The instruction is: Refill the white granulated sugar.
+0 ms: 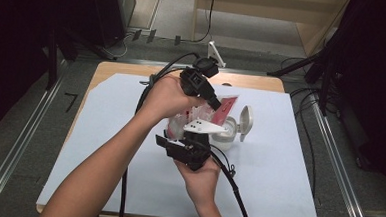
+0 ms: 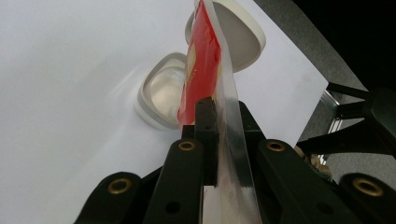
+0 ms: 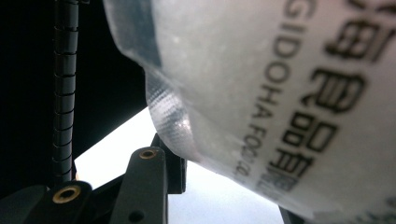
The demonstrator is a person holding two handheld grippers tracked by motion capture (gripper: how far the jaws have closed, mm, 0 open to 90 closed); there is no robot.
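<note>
Above a white sheet (image 1: 128, 150) on the table, a person's two hands hold a red-and-clear pouch (image 1: 226, 107) between two grippers. The left gripper (image 1: 216, 103) has its jaws pinched tight on the pouch's clear sealed edge, seen edge-on in the left gripper view (image 2: 219, 135). The right gripper (image 1: 189, 138) meets the pouch's printed lower part; whether its jaws clamp it cannot be told. Just beside them sits a white tub (image 1: 224, 135), lid (image 1: 246, 120) flipped open.

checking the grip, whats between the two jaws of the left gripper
In the left gripper view, the clear sealed edge of the red packet stands pinched between the jaws of the left gripper; the open white container sits on the table beyond.
</note>
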